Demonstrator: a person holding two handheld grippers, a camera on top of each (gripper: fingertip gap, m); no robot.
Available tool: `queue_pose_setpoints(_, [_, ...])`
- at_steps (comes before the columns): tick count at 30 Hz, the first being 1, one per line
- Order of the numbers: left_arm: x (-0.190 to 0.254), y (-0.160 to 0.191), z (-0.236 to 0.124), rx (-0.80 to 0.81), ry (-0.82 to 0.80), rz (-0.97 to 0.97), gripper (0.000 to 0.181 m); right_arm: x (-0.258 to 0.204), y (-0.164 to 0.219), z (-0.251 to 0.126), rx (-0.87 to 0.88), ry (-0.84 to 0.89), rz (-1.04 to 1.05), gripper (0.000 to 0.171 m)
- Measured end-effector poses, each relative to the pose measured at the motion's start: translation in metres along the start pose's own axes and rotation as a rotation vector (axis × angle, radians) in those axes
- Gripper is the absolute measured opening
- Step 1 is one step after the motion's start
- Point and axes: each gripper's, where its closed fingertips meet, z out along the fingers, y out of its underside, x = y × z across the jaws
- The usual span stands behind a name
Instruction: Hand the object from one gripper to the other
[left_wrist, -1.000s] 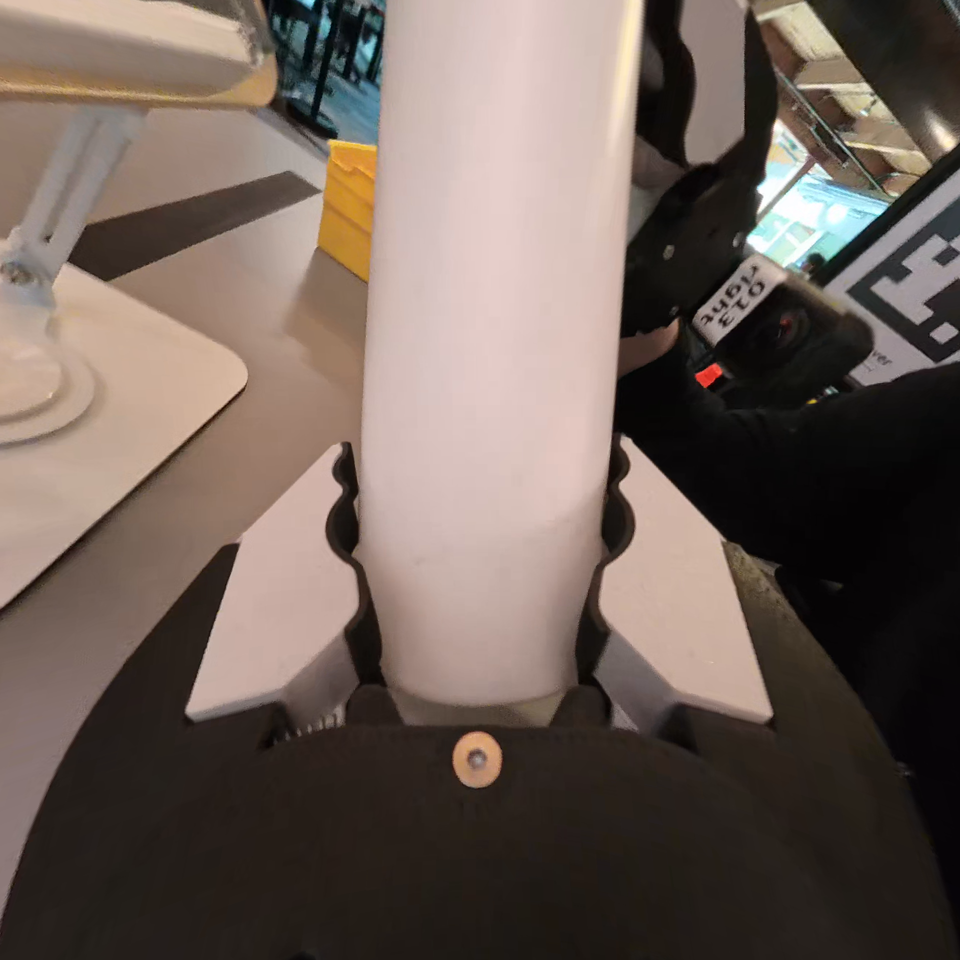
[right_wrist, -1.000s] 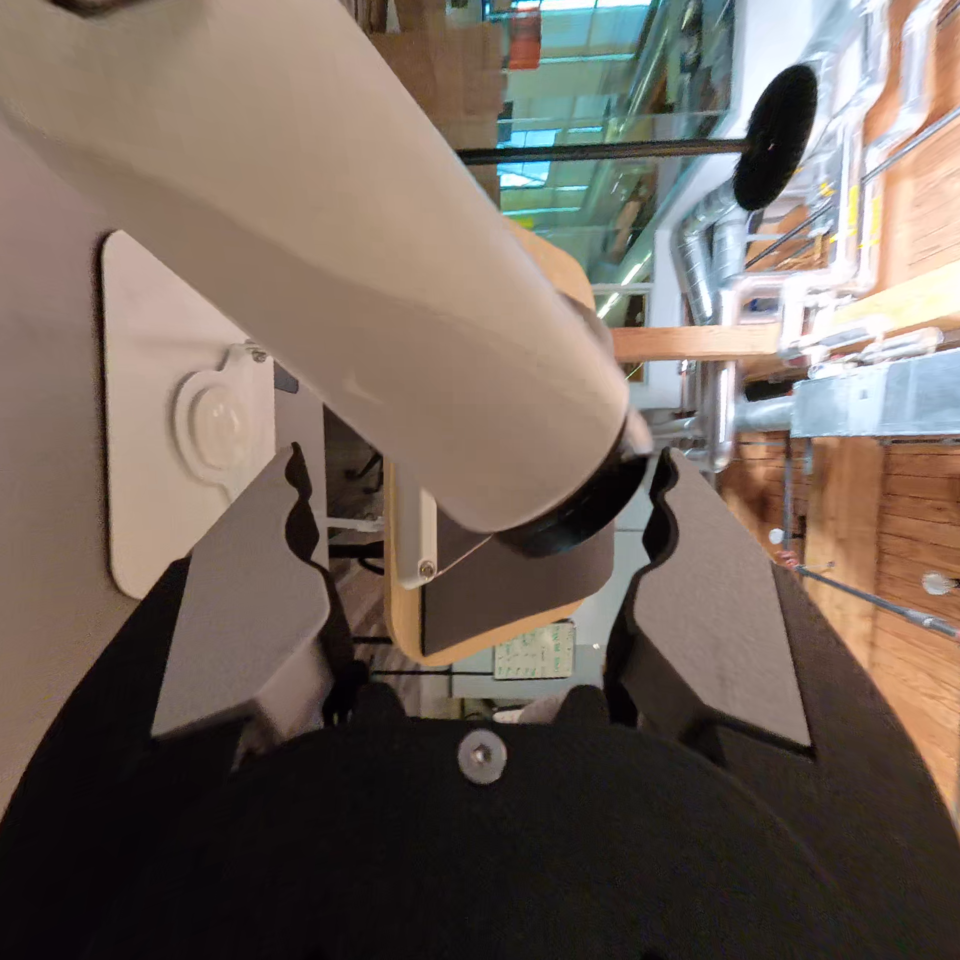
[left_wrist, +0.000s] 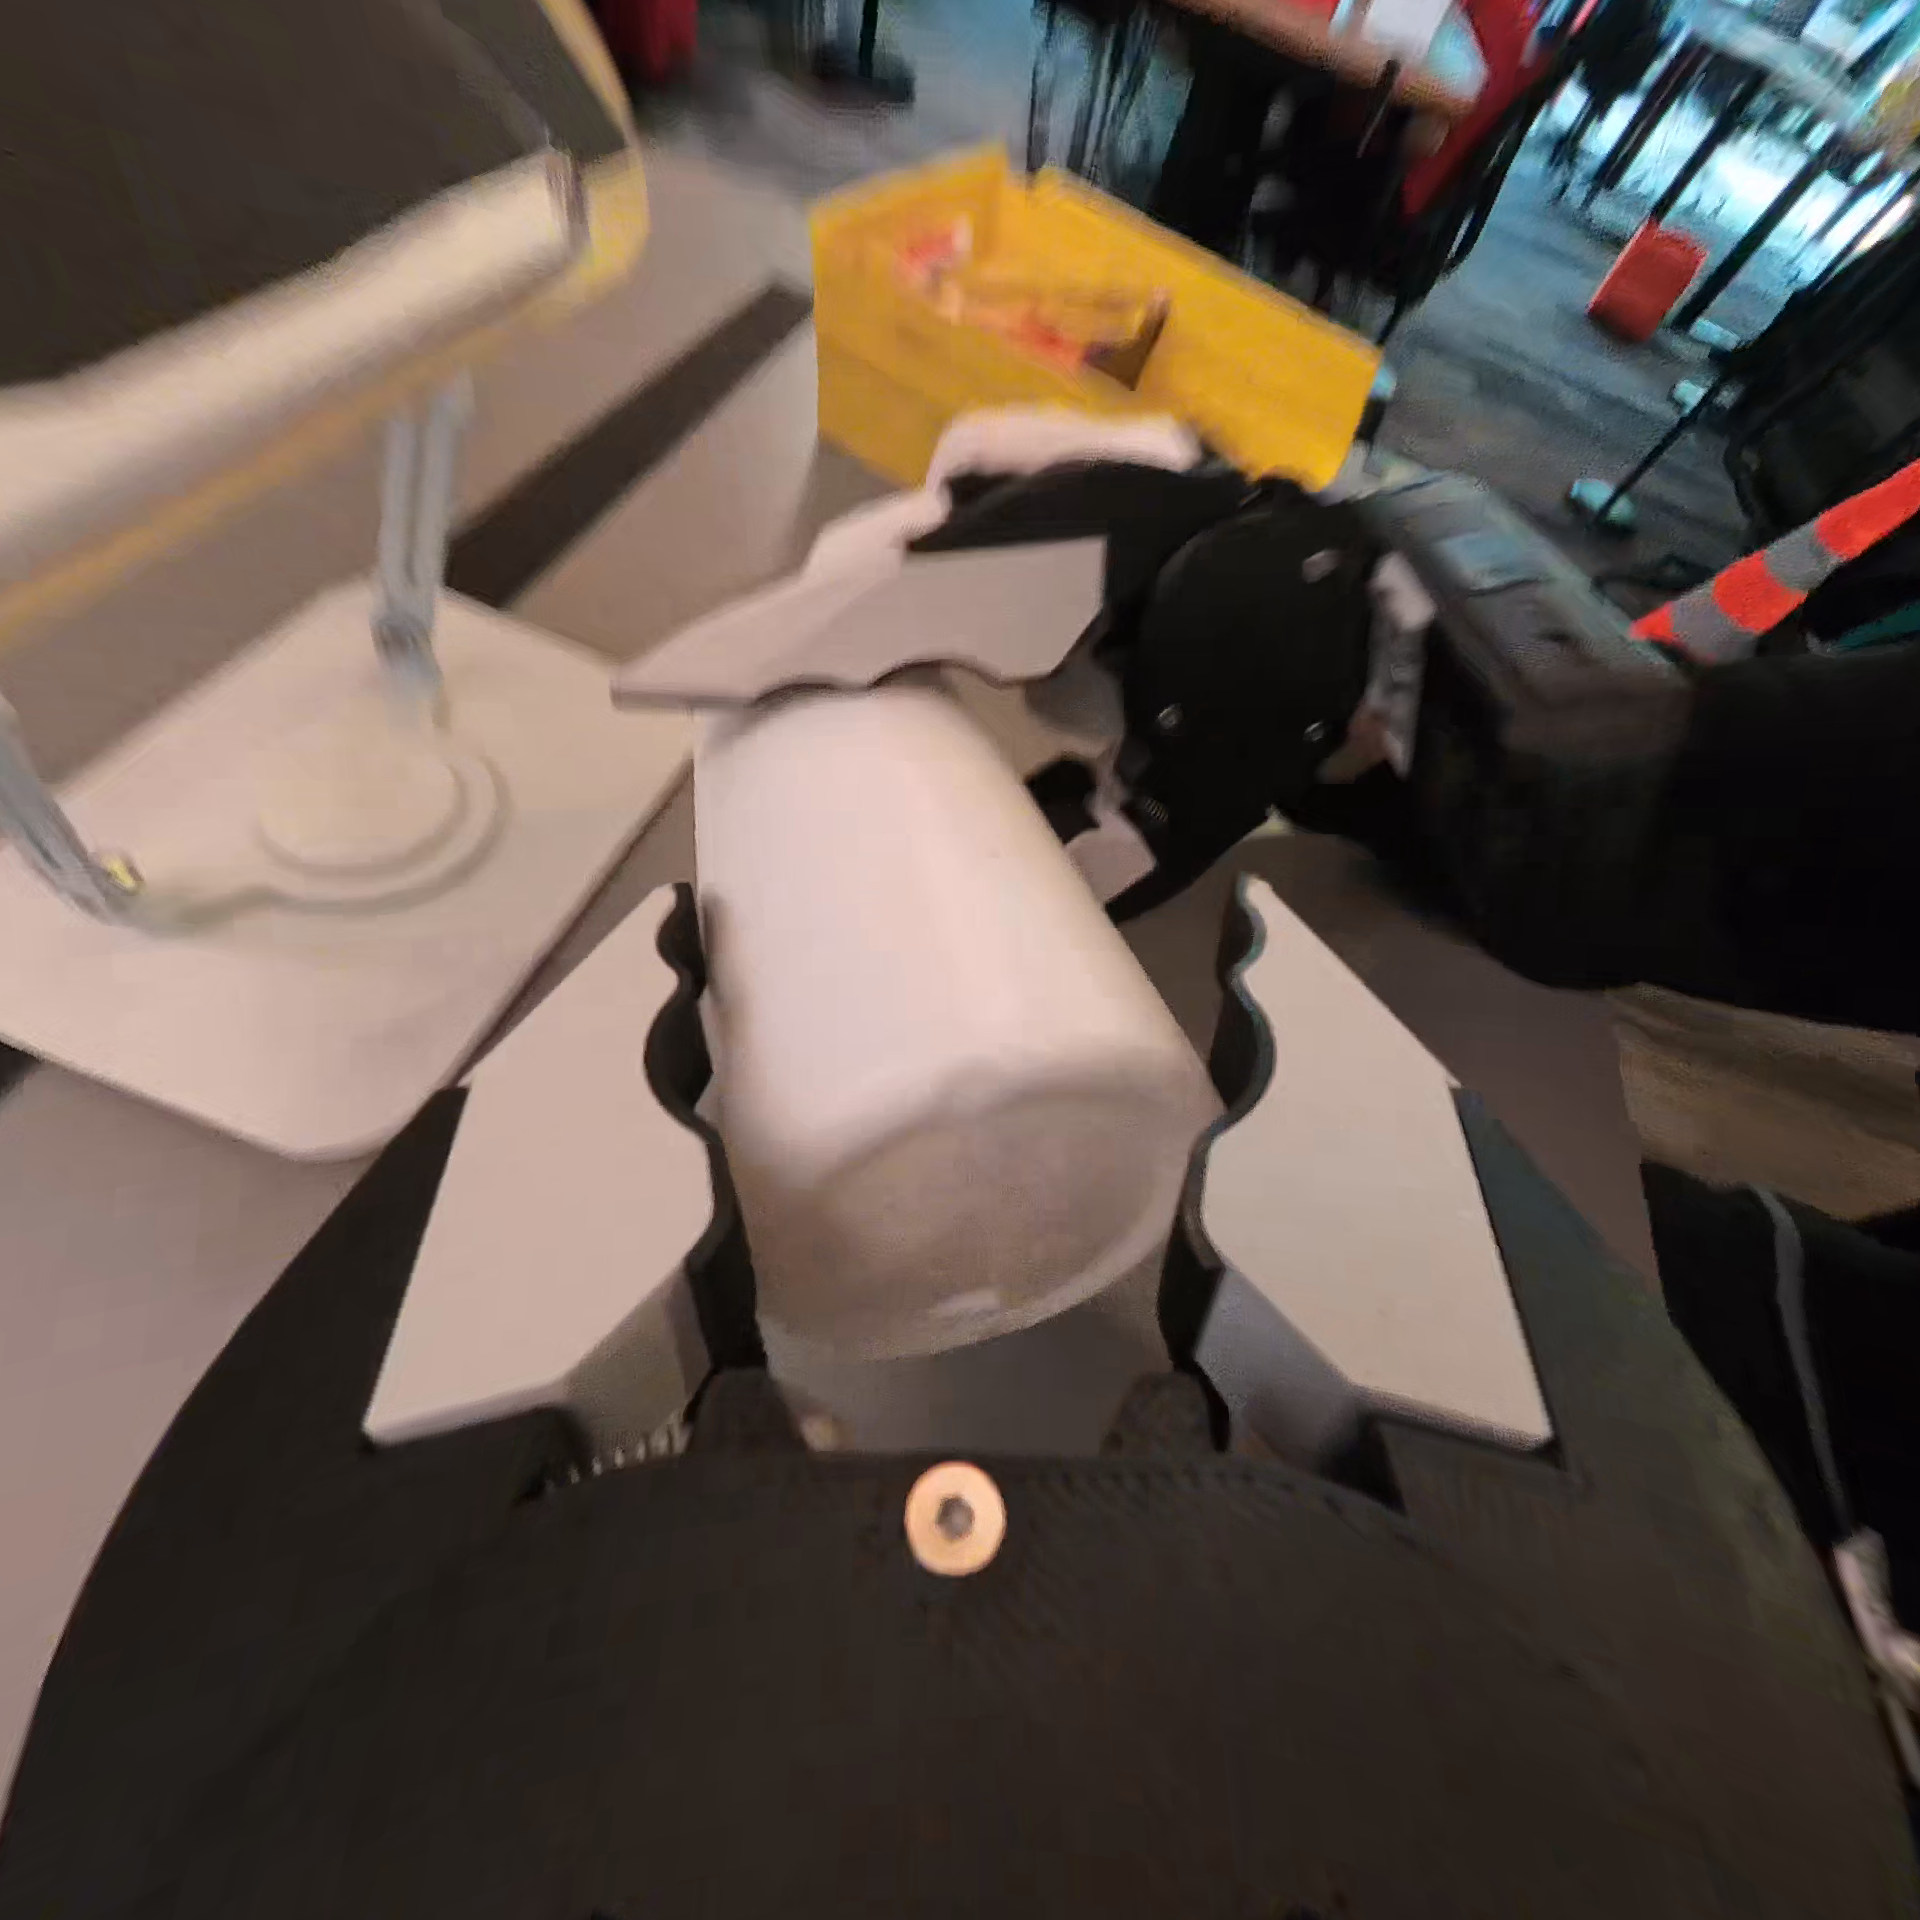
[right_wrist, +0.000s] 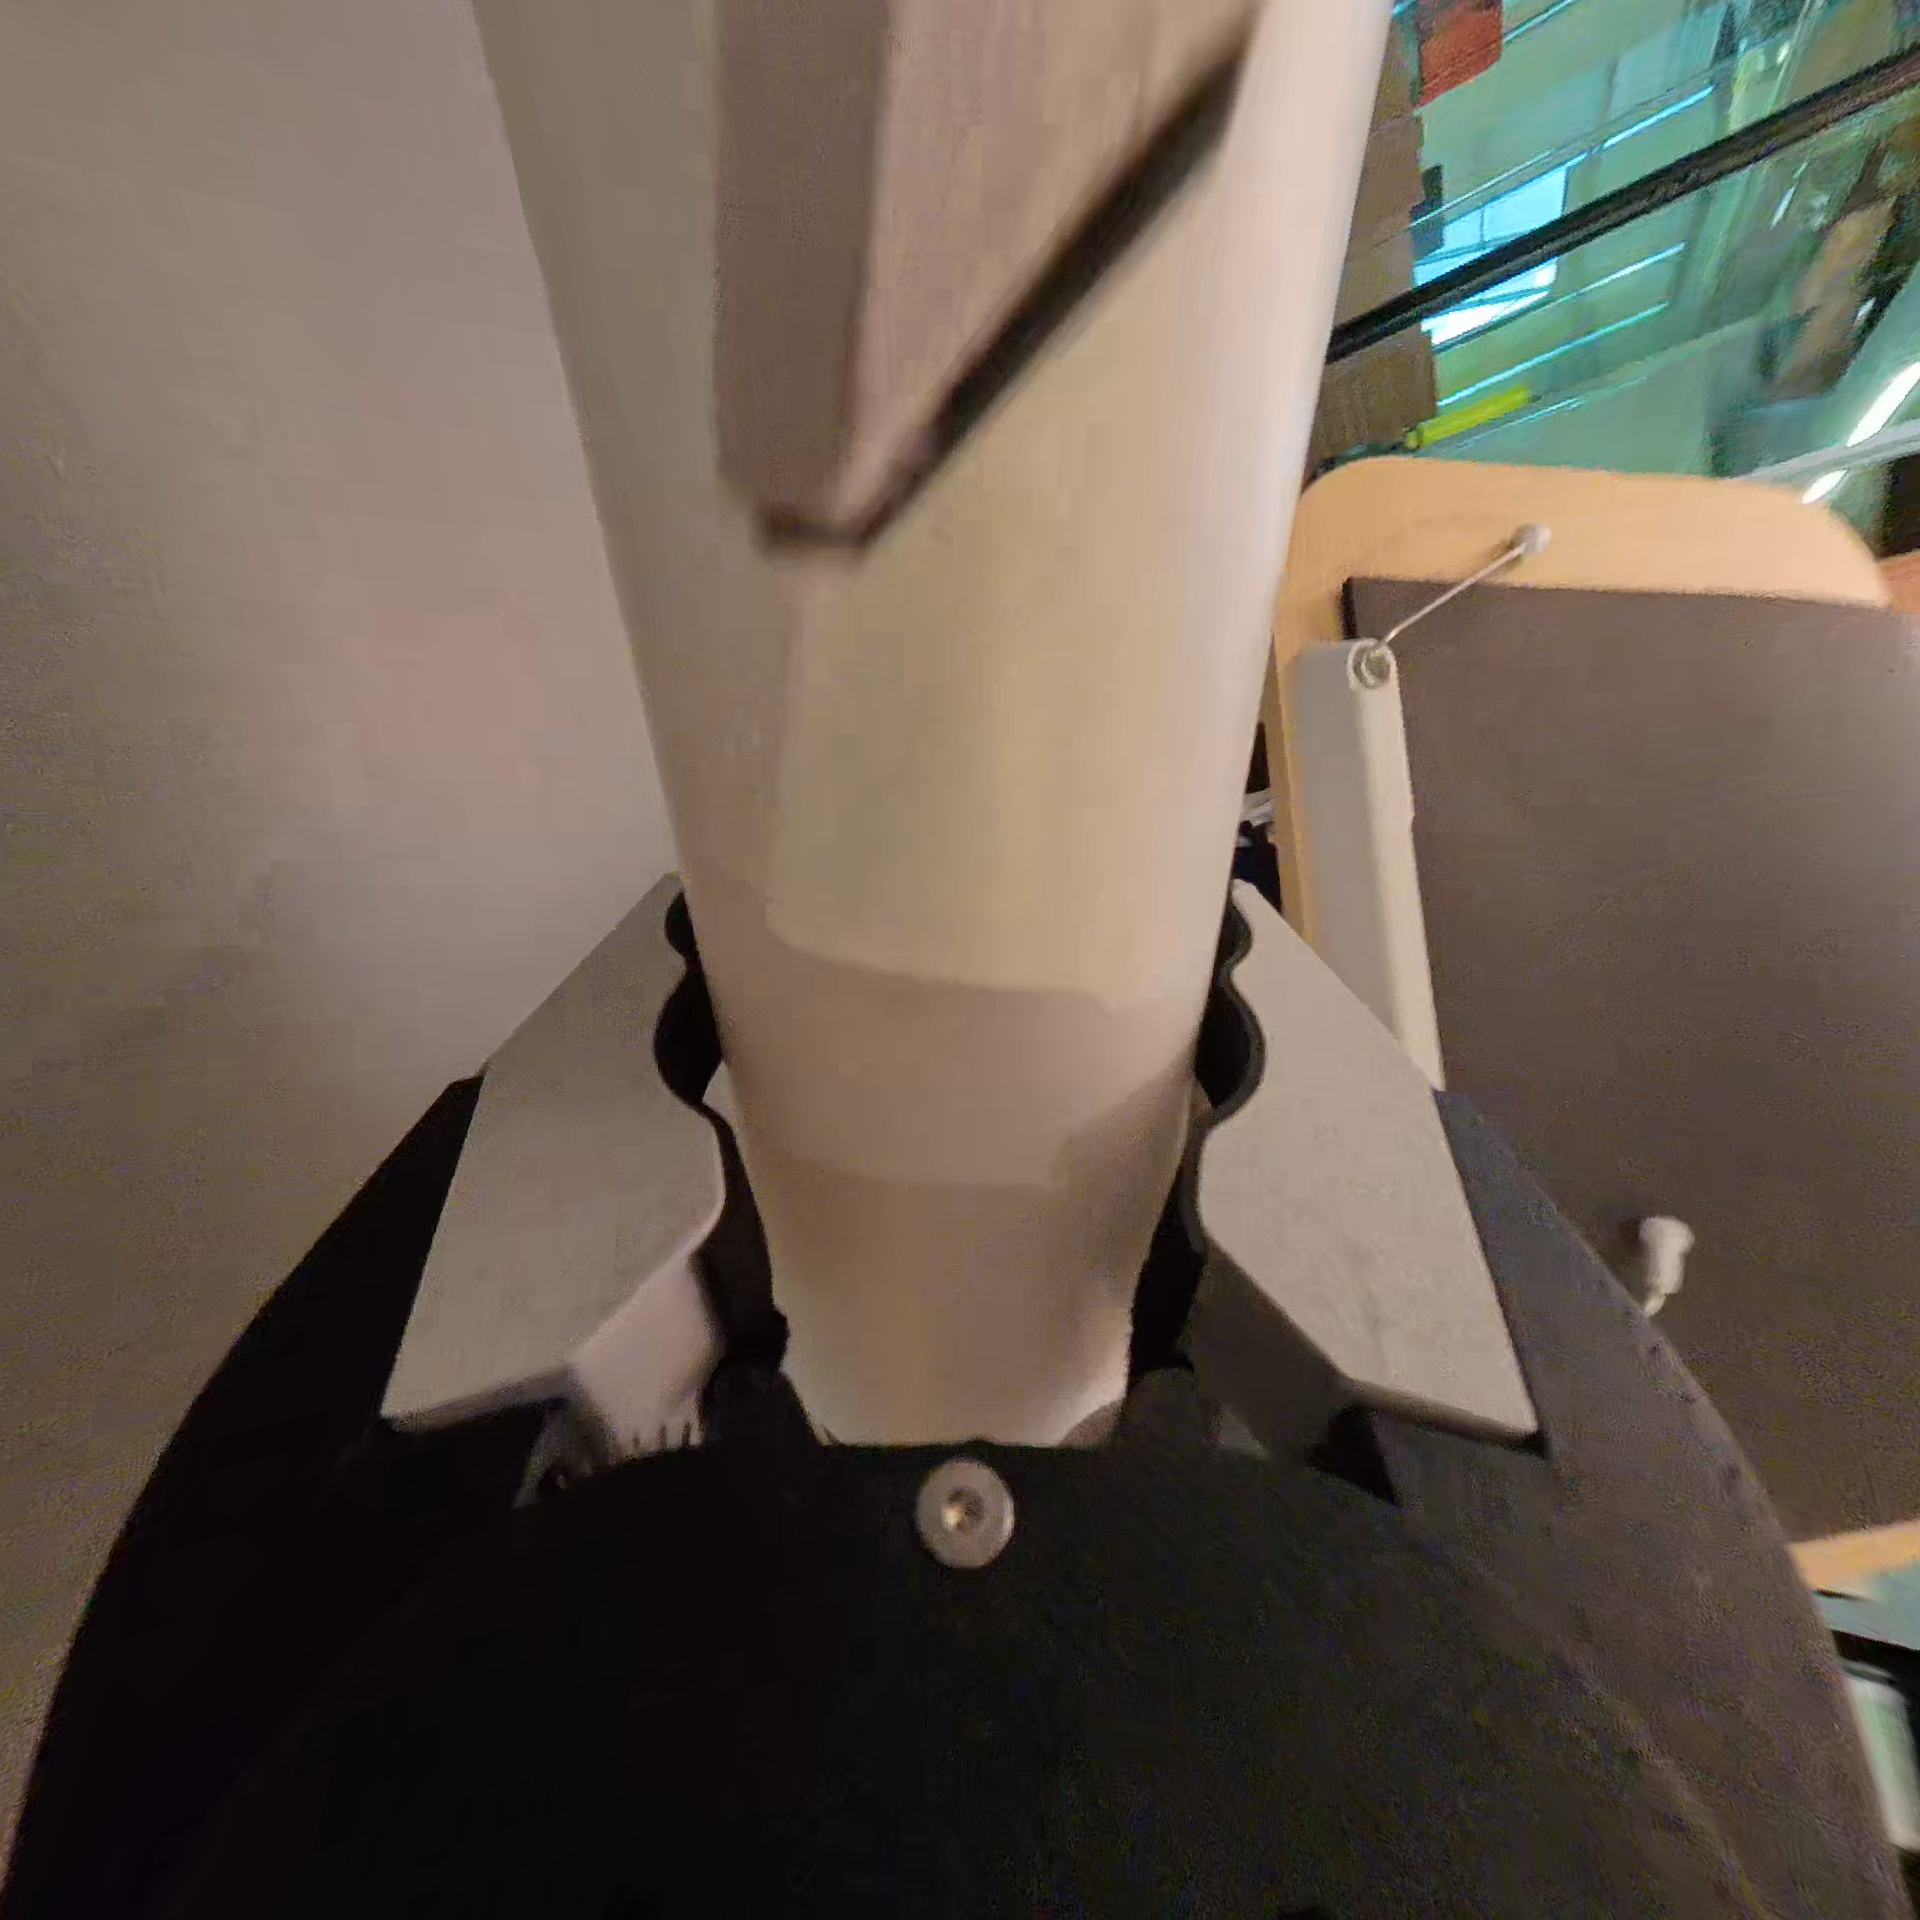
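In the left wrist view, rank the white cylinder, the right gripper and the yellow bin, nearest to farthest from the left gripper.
1. White cylinder: between the left gripper's jaws.
2. Right gripper: on the cylinder's far end, right.
3. Yellow bin: behind, on the table.

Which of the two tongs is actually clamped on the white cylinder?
The right tongs: both pads press the white plastic cylinder; the left tongs stand slack around its tilted end.

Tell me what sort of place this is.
Probably an open workshop or industrial-style office: a grey desk carrying a white monitor-stand base and a yellow parts bin, with wood-edged partition panels behind.
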Motion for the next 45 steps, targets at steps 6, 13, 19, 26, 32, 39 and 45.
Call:
queue_pose_setpoints(6, [0.006, -0.055, -0.037, 0.339, -0.026, 0.124, 0.100, -0.002, -0.017, -0.013, 0.228, -0.228, 0.413, 0.093])
queue_pose_setpoints(13, [0.010, -0.055, -0.025, 0.363, -0.034, 0.205, 0.110, -0.012, -0.058, -0.040, 0.525, -0.556, 0.748, 0.094])
queue_pose_setpoints(19, [0.033, -0.052, 0.000, 0.358, 0.058, 0.240, 0.094, -0.036, -0.082, -0.056, 0.628, -0.805, 0.833, 0.094])
queue_pose_setpoints(26, [0.043, -0.050, 0.011, 0.366, 0.140, 0.196, 0.091, -0.059, -0.091, -0.053, 0.593, -0.870, 0.807, 0.092])
queue_pose_setpoints(32, [0.026, -0.055, 0.000, 0.408, 0.142, 0.071, 0.090, -0.040, -0.090, -0.048, 0.594, -0.731, 0.815, 0.093])
queue_pose_setpoints(39, [-0.004, -0.056, -0.018, 0.478, 0.173, -0.156, 0.090, -0.014, -0.077, -0.052, 0.573, -0.523, 0.677, 0.122])
queue_pose_setpoints(45, [-0.046, -0.051, -0.048, 0.576, 0.174, -0.391, 0.090, -0.007, -0.087, -0.071, 0.553, -0.275, 0.252, 0.104])
